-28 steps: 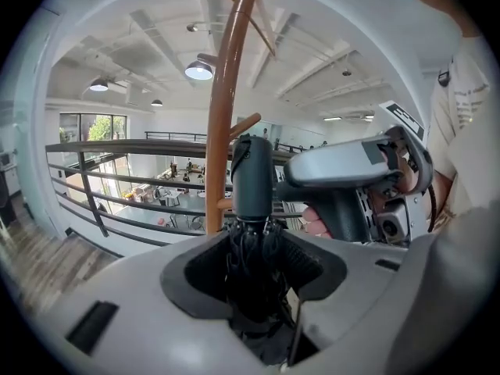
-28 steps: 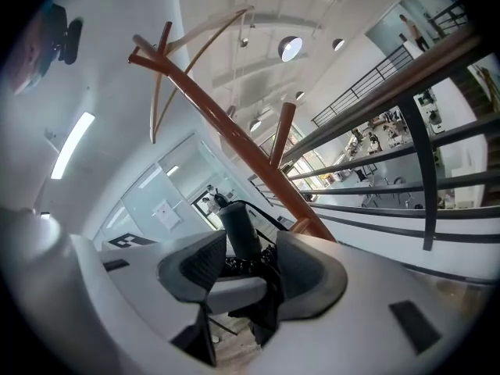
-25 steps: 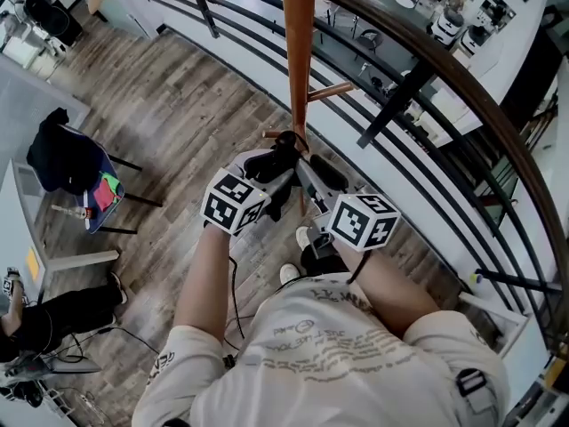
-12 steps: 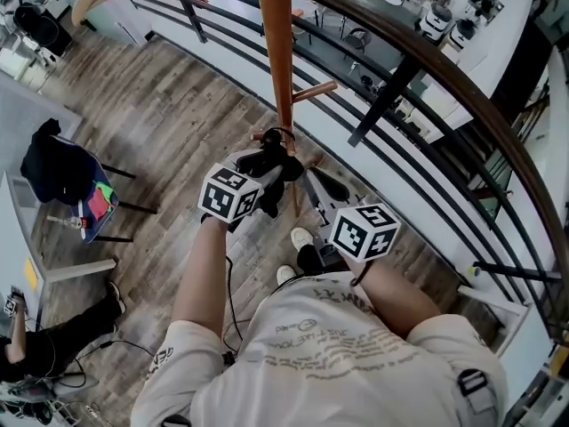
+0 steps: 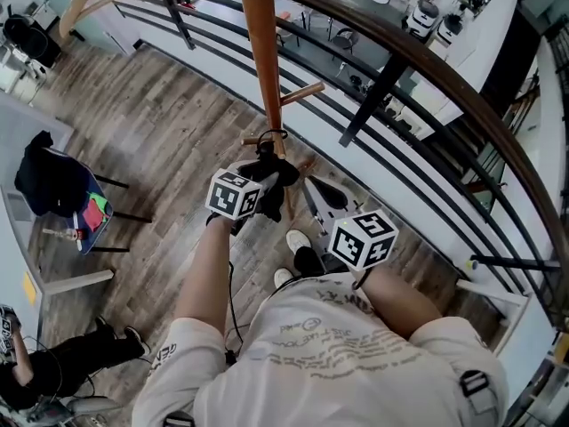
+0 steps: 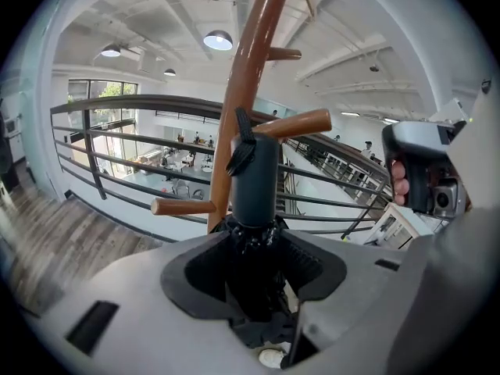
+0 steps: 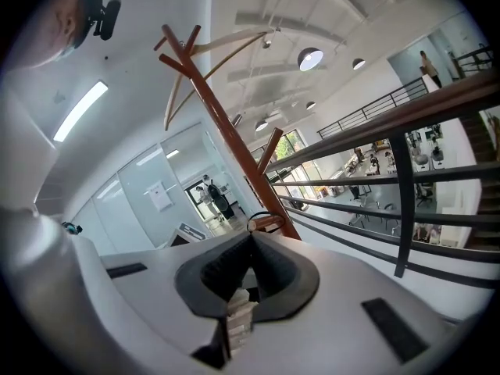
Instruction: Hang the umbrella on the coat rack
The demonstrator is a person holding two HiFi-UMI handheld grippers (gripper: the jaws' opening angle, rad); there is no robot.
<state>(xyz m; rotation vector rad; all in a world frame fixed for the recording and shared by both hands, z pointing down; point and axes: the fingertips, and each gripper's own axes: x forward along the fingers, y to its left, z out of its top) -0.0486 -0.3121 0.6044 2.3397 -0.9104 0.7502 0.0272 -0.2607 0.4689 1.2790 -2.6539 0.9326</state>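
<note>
no writing legible. the print on the shirt [image 5: 324, 350] is too small to read, and each marker cube [image 5: 362, 238] carries only black-and-white squares.

left tongs [image 5: 267, 181] are clamped on the folded black umbrella [image 5: 269, 163], which is held close against the coat rack [image 5: 260, 60] pole. right tongs [image 5: 309, 185] are just beside it, pressed together with nothing seen between them.

against a second ago: the right tongs have just been closing. the left cube shows smaller and the pole sits further left in the head view. the umbrella remains in the left grip.

view differences:
- the left gripper view alone shows the umbrella's dark grey handle [image 6: 254, 178] standing up before the pole, with the other hand's fingers [image 6: 398, 180] on their grip.
- the right gripper view alone shows the thin strap loop [image 7: 264, 218] ringing a peg end just past its tips.
- the head view alone shows a chair [image 5: 76, 198] with a black garment on it, well apart on the wood floor.
</note>
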